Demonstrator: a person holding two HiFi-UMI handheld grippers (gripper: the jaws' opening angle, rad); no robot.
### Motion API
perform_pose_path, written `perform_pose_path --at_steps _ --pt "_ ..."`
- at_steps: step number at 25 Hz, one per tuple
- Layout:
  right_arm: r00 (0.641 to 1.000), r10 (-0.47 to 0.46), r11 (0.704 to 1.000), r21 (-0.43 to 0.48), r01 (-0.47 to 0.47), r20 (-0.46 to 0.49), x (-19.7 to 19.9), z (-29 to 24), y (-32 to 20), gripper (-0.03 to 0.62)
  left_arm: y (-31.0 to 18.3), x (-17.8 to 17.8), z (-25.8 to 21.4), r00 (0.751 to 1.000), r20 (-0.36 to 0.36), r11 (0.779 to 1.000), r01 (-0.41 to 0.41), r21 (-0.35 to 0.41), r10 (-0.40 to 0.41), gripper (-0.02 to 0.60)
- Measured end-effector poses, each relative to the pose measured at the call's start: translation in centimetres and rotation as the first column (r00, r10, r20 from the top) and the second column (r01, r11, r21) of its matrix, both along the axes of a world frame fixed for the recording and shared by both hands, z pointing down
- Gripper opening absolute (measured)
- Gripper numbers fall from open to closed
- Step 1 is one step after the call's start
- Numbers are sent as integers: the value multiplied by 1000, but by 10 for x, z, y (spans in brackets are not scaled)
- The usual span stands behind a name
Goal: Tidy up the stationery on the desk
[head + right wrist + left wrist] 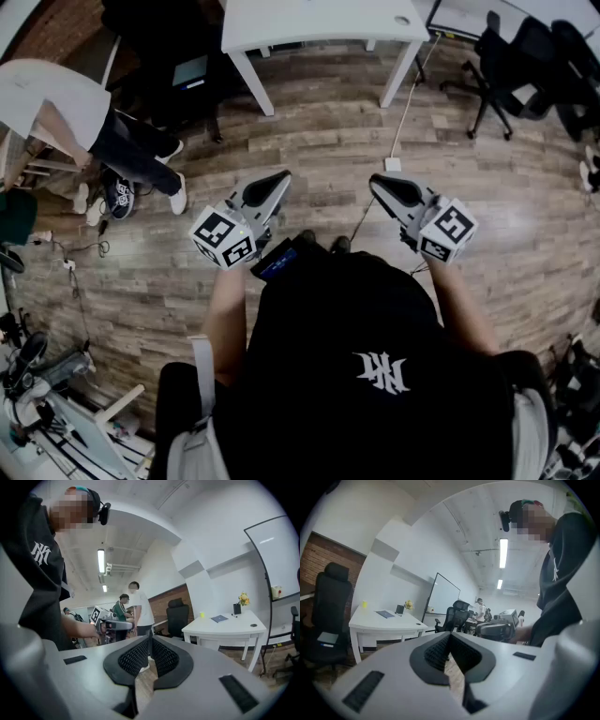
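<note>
The stationery sits on a white desk (225,626) well apart from both grippers. The right gripper view shows it best: a blue notebook (219,618) lies flat near the middle of the top. Behind it stand a small black holder (237,608) with yellow flowers (243,598) beside it, and a yellow-green cup (202,614) stands toward the far corner. A small dark round thing (253,625) lies near the front edge; what it is cannot be told.

The left gripper view shows the same group from the other side, smaller. The head view catches only the near part of the desktop with that round thing, and the notebook and holder fall outside its frame.

The left gripper (450,637) has its jaws pressed together with nothing between them. The right gripper (150,641) is likewise closed and empty. In the head view both are held out level in front of the person, side by side over the wooden floor (328,141), short of the desk.

Each gripper view also shows the other gripper off to one side. Only the head view shows the white cable (405,108) running across the floor from beside a desk leg. A whiteboard (276,559) stands behind the desk, and a black office chair (330,606) stands beside it. A person in a white shirt (138,604) stands farther back.
</note>
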State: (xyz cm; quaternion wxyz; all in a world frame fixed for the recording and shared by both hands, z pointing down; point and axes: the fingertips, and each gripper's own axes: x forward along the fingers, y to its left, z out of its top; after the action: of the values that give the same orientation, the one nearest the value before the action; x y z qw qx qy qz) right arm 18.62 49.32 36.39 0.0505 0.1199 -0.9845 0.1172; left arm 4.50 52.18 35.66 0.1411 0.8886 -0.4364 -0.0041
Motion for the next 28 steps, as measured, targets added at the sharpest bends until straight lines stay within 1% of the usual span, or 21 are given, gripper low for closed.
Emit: perform_pose_path --at_steps 5,9,13,19,23,28 --pt "1000 16 999 -31 -16 10 7 3 2 49 4 12 3 1000 -4 999 -21 -26 21 3" --pt "1000 26 999 -32 -26 15 8 8 0 49 4 13 6 1000 -8 999 -15 -37 15 2" --pt "997 48 998 -31 -46 60 17 5 -1 49 9 24 13 1000 6 998 -27 -51 27 2" --pt "997 58 998 -24 -57 45 12 9 -8 49 4 16 12 1000 12 998 -17 -57 18 2" --pt "995 84 996 -26 -83 46 31 9 -18 49 -3 21 8 1000 25 999 -4 -47 5 2" --pt "993 110 993 -48 -108 50 40 15 -27 49 -11 13 4 1000 28 998 16 -66 -15 3"
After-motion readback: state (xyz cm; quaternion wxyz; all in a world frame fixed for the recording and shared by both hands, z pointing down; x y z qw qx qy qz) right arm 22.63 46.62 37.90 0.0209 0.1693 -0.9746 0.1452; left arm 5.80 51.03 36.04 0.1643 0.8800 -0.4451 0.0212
